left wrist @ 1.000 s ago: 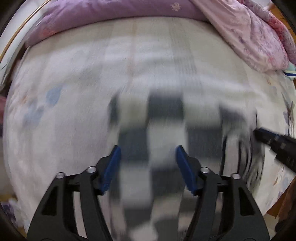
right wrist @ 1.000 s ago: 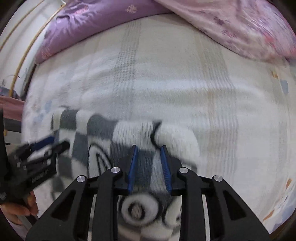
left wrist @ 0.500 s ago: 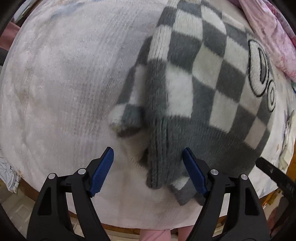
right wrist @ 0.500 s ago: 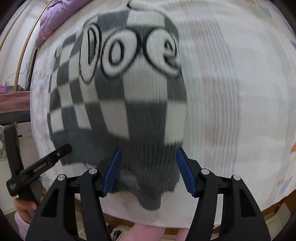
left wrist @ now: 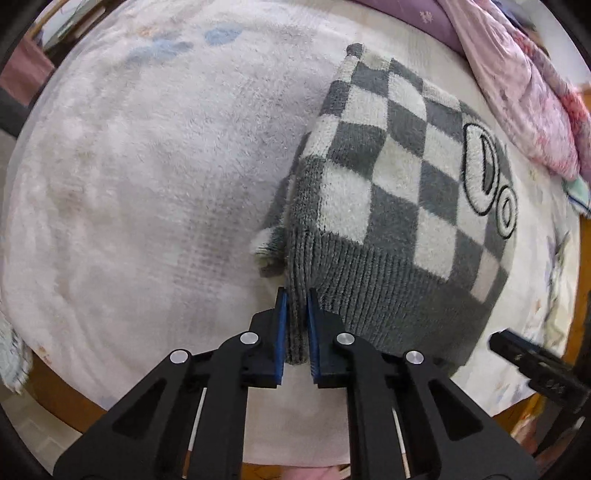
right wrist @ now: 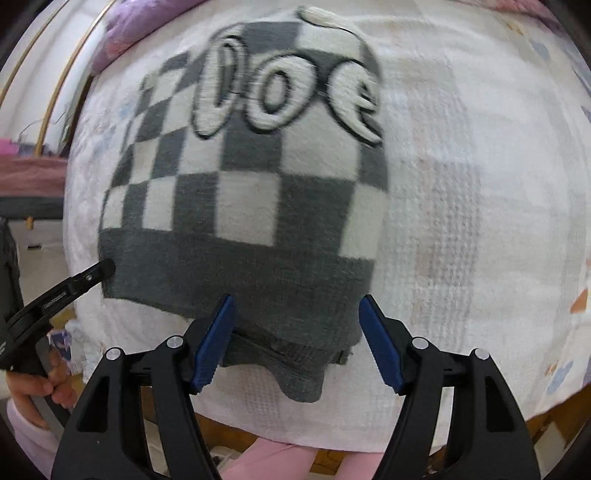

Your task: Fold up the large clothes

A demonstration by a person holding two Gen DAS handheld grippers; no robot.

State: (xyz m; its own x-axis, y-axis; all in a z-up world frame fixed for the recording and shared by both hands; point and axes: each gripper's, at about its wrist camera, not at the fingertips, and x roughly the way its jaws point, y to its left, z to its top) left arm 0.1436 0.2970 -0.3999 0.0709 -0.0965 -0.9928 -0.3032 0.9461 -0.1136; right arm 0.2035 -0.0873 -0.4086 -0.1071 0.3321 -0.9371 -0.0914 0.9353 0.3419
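A grey-and-white checkered sweater [left wrist: 399, 177] with raised white letters lies folded lengthwise on the bed, its ribbed grey hem toward me. My left gripper [left wrist: 296, 295] is closing and its blue pads pinch the hem's left corner. In the right wrist view the same sweater [right wrist: 258, 206] fills the middle. My right gripper [right wrist: 295, 306] hovers over the hem's right part. Its jaws are opening wide, and the pads do not touch the cloth beneath them. One black finger of the left gripper [right wrist: 88, 277] reaches the hem's left corner.
A white fleece blanket [left wrist: 147, 166] covers the bed. Purple bedding [left wrist: 436, 18] and a pink floral quilt [left wrist: 524, 92] are heaped at the far side. The bed's wooden edge [left wrist: 62, 402] runs close below. A hand [right wrist: 33, 387] and pink trousers [right wrist: 280, 458] show at the bottom.
Both grippers pulled back from the sweater's far end to its near hem. The left jaws went from wide apart to pinching the hem corner. The right jaws spread wider.
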